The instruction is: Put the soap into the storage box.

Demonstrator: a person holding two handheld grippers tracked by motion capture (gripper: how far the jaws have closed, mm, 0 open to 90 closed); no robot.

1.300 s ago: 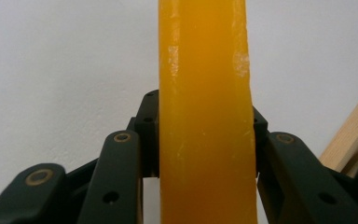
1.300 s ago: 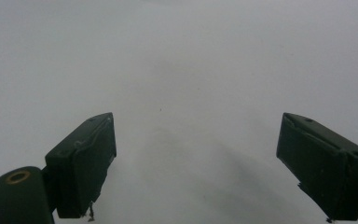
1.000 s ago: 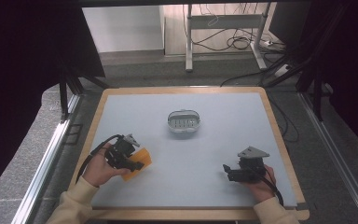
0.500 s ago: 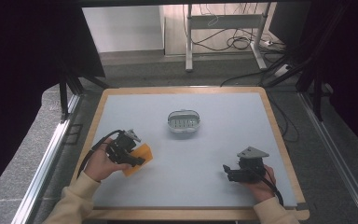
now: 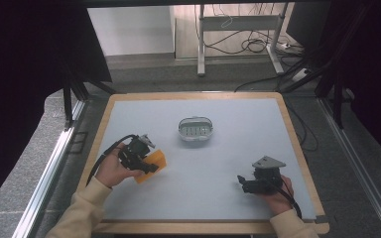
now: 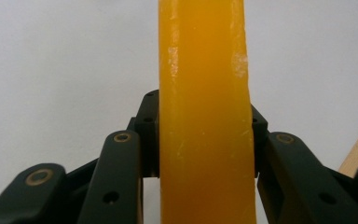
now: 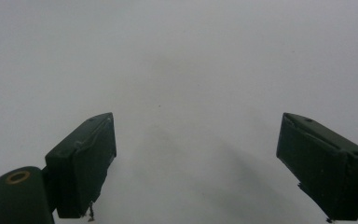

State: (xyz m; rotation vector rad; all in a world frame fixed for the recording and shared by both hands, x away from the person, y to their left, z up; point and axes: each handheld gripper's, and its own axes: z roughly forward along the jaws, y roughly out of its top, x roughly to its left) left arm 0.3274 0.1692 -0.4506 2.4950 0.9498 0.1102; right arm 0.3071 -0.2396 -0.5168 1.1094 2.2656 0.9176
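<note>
The left gripper (image 5: 148, 164) had carried the flat orange soap-like slab (image 5: 153, 165), clamped, toward the oval metal dish (image 5: 195, 128); placing remained. Right gripper (image 5: 245, 184) gaped empty.

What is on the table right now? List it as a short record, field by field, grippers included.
surface: pale grey table with a wooden rim
left gripper: shut on the orange slab, near the table's left edge
right gripper: open, empty, low over the near right part of the table
other object: small oval metal dish, mid-table, apart from both grippers
</note>
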